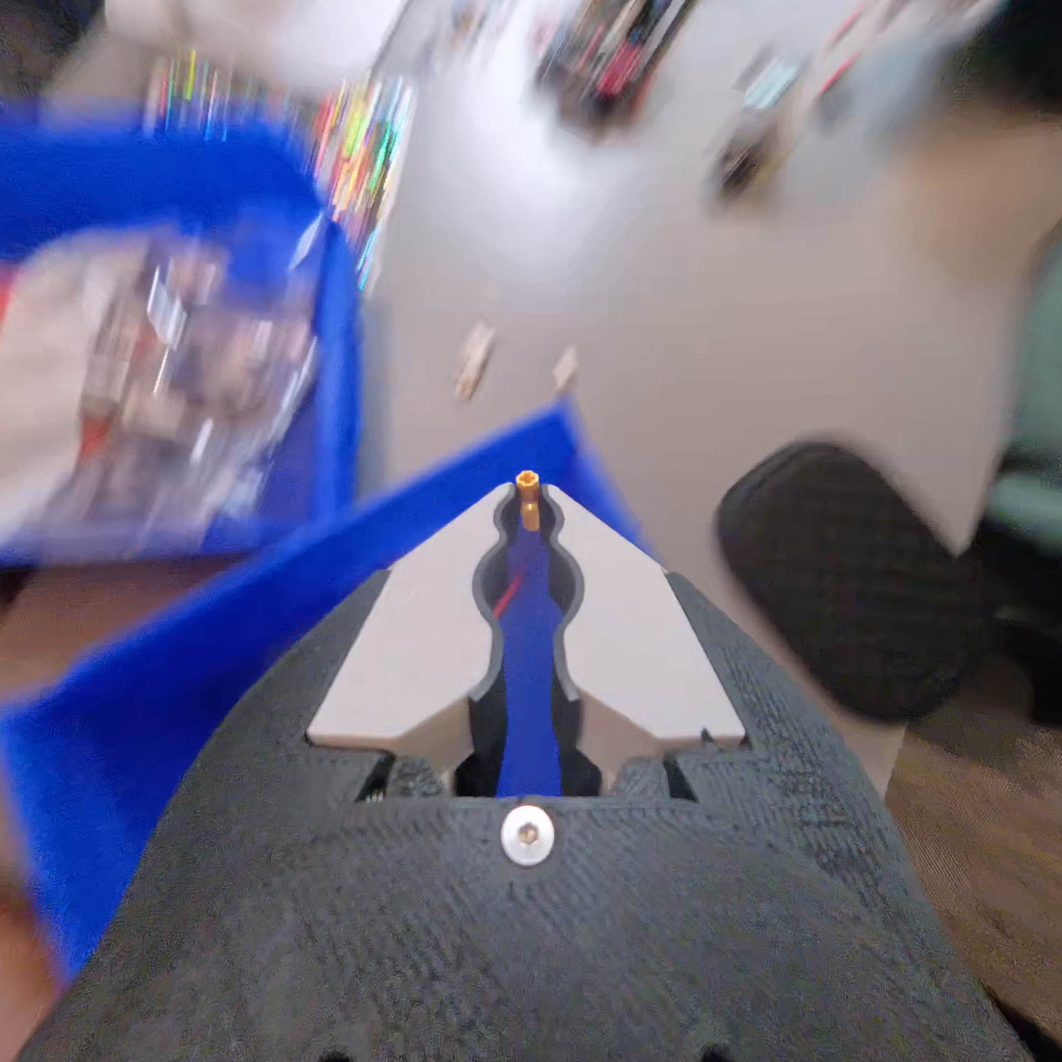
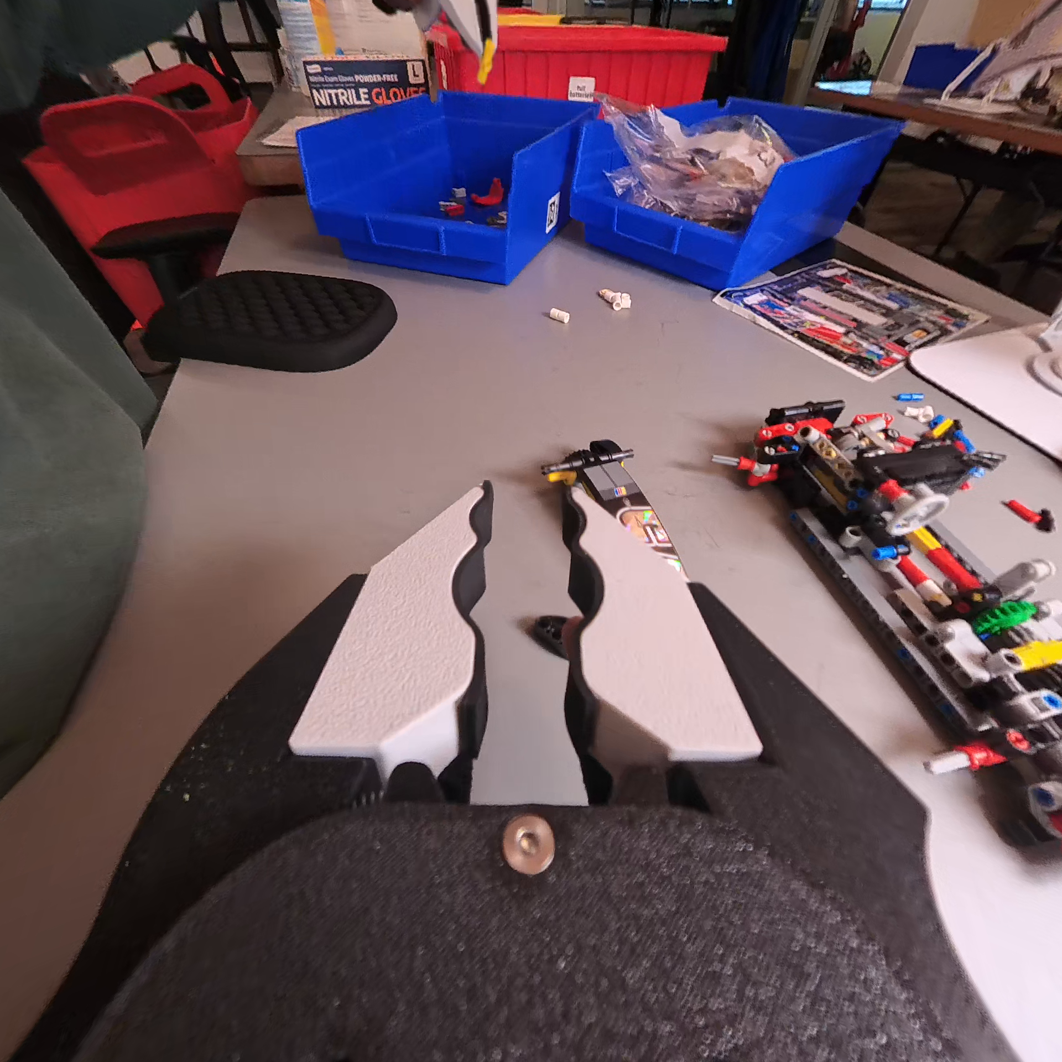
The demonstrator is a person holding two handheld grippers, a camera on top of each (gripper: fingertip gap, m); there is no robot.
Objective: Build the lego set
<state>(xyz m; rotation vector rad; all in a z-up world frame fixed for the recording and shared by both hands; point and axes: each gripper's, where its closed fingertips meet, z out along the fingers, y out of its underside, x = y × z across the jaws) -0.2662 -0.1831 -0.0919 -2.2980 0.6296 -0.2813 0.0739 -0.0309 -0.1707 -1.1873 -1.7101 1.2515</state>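
My left gripper (image 1: 527,487) is shut on a small yellow-orange peg (image 1: 526,503), held in the air over the rim of a blue bin (image 1: 402,517); this view is motion-blurred. It also shows at the top of the right wrist view (image 2: 468,26), above the left blue bin (image 2: 402,172), which holds a few loose pieces. My right gripper (image 2: 527,493) is open and empty, low over the grey table (image 2: 345,460). A black panel sub-assembly (image 2: 612,485) lies just past its right finger. The long lego chassis (image 2: 896,517) lies to the right.
A second blue bin (image 2: 804,189) holds a plastic bag of parts (image 2: 689,155). Small white connectors (image 2: 615,299) and an instruction booklet (image 2: 850,316) lie beyond. A black chair armrest (image 2: 270,319) overlaps the table's left edge. A small black piece (image 2: 549,632) lies between my right fingers. One gripper's finger ends stand about 40 cm off the other's.
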